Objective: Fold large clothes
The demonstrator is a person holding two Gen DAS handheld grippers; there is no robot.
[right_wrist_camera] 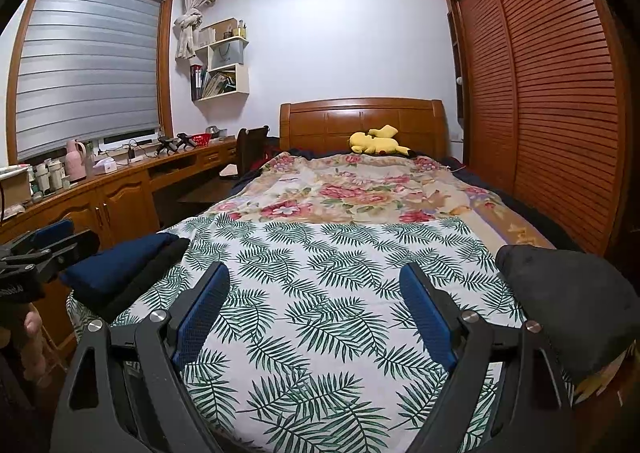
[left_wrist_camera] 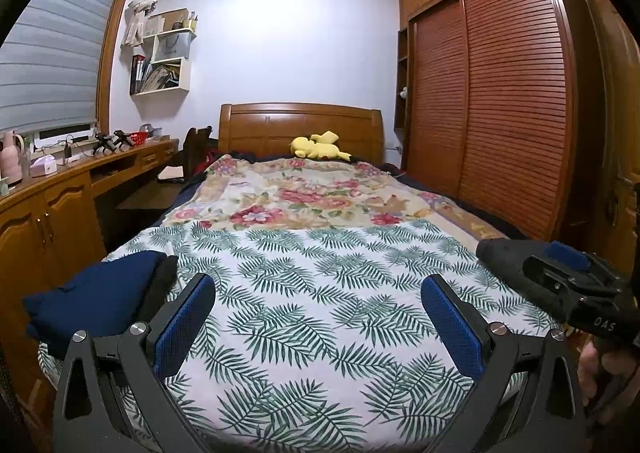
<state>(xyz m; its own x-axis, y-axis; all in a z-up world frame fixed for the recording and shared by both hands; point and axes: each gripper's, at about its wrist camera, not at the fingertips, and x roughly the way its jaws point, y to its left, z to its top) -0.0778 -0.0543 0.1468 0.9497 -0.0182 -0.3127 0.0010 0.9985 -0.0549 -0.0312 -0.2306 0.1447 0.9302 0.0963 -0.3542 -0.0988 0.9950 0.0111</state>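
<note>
We see both claws wide apart, gripping nothing, above the bed's [left_wrist_camera: 472, 213] near end. Left claw [left_wrist_camera: 320, 327]: folded navy garment [left_wrist_camera: 96, 301] stacked on a black one [left_wrist_camera: 160, 285] at the near left corner, beside its left finger. Right claw [right_wrist_camera: 314, 313]: dark grey garment [right_wrist_camera: 572, 301] at the near right edge, beside its right finger.

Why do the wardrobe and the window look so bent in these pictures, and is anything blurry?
Left wrist view: the fisheye lens bows the wardrobe and the window blind, with black corners; the leaf-print sheet is sharp, and a soft bright patch sits on the back wall. Right wrist view: the same bending, even indoor light, soft shadows, and a smeared dark garment at the right edge.
</note>
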